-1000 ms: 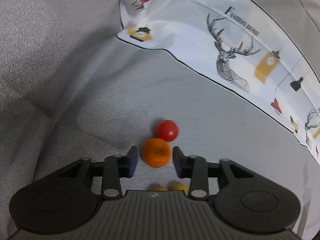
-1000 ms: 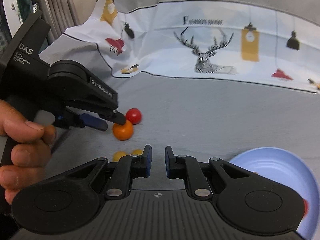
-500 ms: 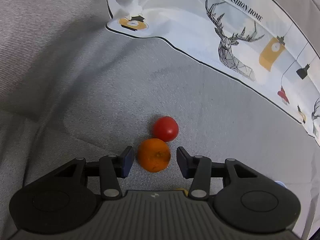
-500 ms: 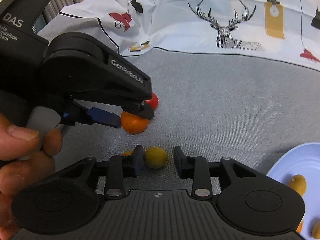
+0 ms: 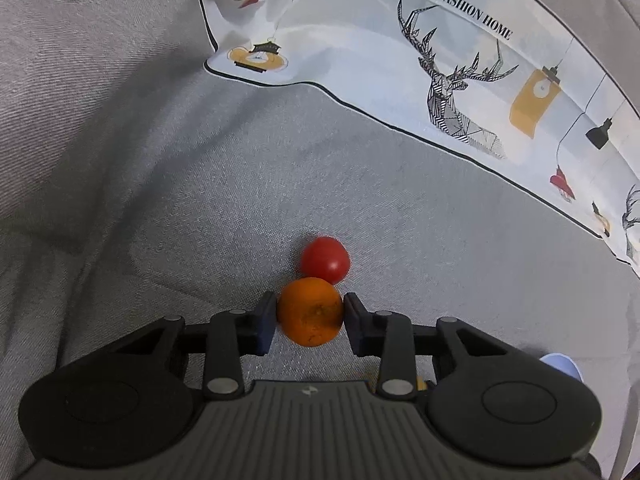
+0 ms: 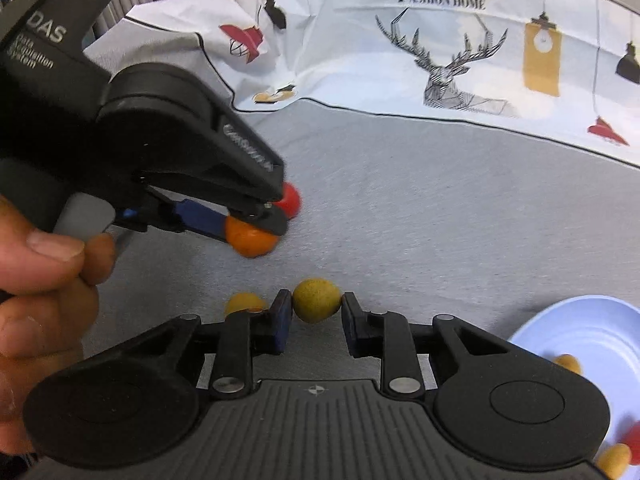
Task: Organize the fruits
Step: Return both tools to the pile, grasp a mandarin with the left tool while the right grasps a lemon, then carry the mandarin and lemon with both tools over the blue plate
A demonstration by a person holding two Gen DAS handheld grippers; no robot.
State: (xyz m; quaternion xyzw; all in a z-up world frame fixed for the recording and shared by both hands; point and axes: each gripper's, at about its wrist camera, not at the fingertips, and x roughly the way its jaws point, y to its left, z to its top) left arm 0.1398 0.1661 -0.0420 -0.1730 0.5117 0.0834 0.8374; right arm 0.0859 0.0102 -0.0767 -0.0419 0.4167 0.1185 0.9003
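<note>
An orange tangerine (image 5: 310, 312) lies on the grey fabric between the fingers of my left gripper (image 5: 310, 308). The jaws are closing and both pads touch its sides. A red tomato (image 5: 325, 259) rests just beyond it, touching it. In the right wrist view a round yellow fruit (image 6: 316, 300) sits between the fingers of my right gripper (image 6: 316, 308). Those jaws are closing too, and the pads meet the fruit on both sides. A second yellow fruit (image 6: 244, 304) lies just left of the right gripper's left finger. The left gripper (image 6: 256, 220) also shows there, on the tangerine (image 6: 250, 242).
A light blue plate (image 6: 600, 340) at the lower right holds several small yellow and red fruits. A white printed cloth (image 6: 440, 40) with a deer lies across the back of the grey fabric surface. A person's hand (image 6: 40, 300) grips the left tool.
The left jaws widened a little, then came in against the tangerine. The right gripper dropped toward the yellow fruit, went from shut to open, and now closes around it.
</note>
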